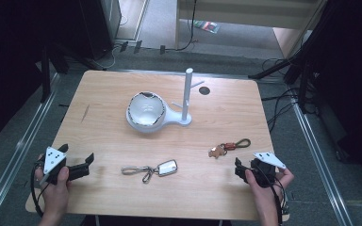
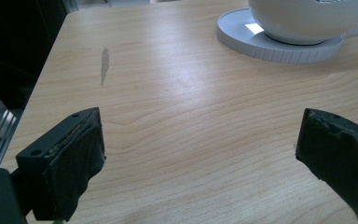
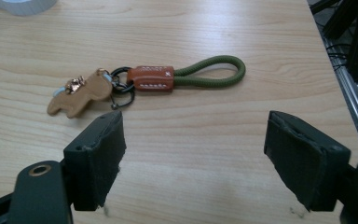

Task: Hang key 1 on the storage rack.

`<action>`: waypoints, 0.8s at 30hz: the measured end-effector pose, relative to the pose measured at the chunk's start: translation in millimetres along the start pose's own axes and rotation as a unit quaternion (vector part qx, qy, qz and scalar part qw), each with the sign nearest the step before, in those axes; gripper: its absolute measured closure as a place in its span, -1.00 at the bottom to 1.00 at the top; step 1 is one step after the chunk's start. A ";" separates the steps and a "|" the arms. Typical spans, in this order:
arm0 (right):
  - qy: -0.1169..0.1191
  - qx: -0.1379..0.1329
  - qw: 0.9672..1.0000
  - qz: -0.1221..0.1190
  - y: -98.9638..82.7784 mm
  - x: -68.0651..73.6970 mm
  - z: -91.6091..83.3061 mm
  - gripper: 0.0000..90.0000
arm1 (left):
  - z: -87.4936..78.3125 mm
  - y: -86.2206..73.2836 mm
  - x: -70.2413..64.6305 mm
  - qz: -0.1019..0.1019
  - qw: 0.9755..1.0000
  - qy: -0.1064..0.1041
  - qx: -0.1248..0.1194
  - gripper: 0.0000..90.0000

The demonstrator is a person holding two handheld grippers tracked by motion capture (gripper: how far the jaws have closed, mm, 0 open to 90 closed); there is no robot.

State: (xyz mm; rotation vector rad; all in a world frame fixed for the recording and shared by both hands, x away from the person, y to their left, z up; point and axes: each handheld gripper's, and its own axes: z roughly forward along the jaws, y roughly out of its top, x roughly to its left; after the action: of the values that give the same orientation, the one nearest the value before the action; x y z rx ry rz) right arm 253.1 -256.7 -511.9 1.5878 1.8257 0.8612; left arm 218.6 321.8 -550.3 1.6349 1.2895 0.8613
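Observation:
A green-loop keychain with a brown leather sleeve and a tan animal charm lies on the wooden table, right of centre. In the right gripper view this keychain lies just beyond my right gripper, which is open and holds nothing. A second keychain, with a silver tag and metal clips, lies near the front middle. My left gripper is open at the front left, over bare wood. A white key stand with pegs rises mid-table, and a white bowl sits on its base.
The bowl and its ribbed round base sit far ahead of the left gripper. A grey smear marks the wood at the left. A dark round hole is behind the stand. Cables and stand legs surround the table.

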 end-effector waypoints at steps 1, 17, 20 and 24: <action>0.000 0.005 1.000 -0.002 5.7 3.1 1.5 -0.53 | 0.1 0.0 0.0 0.000 1.000 0.000 0.000 -0.97; -0.019 0.066 0.997 0.043 44.5 7.8 22.6 -0.64 | 0.3 0.2 -0.9 0.003 1.000 0.000 0.002 -0.97; -0.028 0.070 0.996 0.057 50.5 2.9 26.7 -0.68 | 0.3 0.2 -0.9 0.003 1.000 0.000 0.002 -0.97; -0.025 0.083 0.993 0.080 56.7 -6.4 33.0 -0.66 | 0.1 0.3 -0.8 0.005 1.000 -0.001 0.003 -0.97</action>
State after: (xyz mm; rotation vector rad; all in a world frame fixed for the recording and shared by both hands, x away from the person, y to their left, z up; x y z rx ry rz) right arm 314.9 -254.6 -488.9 1.8637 1.7918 0.7469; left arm 218.6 321.0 -550.1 1.6480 1.2844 0.8614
